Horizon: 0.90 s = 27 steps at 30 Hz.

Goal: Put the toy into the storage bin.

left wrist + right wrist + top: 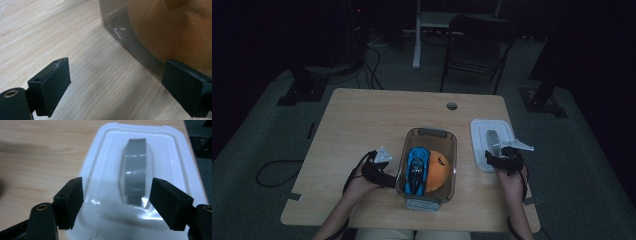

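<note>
At table centre: clear container holding blue toy car and orange ball. Left gripper jaws wide, empty, just beside container's left wall. Right gripper jaws wide, empty, over white lid with grey handle, well right of container.

no readable text, labels, brands or numbers on anything, lighting dim
</note>
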Motion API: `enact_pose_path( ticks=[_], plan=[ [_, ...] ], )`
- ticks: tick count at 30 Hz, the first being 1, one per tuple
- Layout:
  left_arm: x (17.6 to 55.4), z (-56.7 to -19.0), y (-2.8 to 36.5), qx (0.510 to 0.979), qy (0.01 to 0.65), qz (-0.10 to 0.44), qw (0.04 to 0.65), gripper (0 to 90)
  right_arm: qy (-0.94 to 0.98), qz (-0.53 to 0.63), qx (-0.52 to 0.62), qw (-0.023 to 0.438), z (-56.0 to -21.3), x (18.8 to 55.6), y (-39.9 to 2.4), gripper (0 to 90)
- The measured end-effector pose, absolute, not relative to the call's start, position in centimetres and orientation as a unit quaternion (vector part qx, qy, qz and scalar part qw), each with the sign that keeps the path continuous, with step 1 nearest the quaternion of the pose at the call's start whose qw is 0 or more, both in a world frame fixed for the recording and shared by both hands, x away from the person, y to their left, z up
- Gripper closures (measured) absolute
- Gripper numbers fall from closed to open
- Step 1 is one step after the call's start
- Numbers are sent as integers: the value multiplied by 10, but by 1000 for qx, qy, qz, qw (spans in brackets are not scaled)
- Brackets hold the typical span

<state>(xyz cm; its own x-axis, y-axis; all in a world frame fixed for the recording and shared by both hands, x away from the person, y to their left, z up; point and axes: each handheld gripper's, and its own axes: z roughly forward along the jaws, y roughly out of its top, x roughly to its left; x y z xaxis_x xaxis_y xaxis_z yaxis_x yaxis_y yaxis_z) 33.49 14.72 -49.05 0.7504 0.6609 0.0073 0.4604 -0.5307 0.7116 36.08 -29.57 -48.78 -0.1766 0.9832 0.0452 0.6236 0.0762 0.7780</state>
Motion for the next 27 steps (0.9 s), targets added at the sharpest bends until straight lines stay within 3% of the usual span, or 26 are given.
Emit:
enact_pose_path(
  ticks=[10, 15, 27],
  plan=[
    [334, -493, 145, 863, 322, 139, 364, 92, 684, 299, 621, 238, -507, 396, -304, 452],
    [333, -493, 145, 862, 322, 139, 366, 93, 683, 302, 624, 229, -506, 399, -308, 657],
    [331, -497, 144, 865, 317, 141, 363, 92, 671, 312, 629, 238, -497, 383, -311, 674]
  ],
)
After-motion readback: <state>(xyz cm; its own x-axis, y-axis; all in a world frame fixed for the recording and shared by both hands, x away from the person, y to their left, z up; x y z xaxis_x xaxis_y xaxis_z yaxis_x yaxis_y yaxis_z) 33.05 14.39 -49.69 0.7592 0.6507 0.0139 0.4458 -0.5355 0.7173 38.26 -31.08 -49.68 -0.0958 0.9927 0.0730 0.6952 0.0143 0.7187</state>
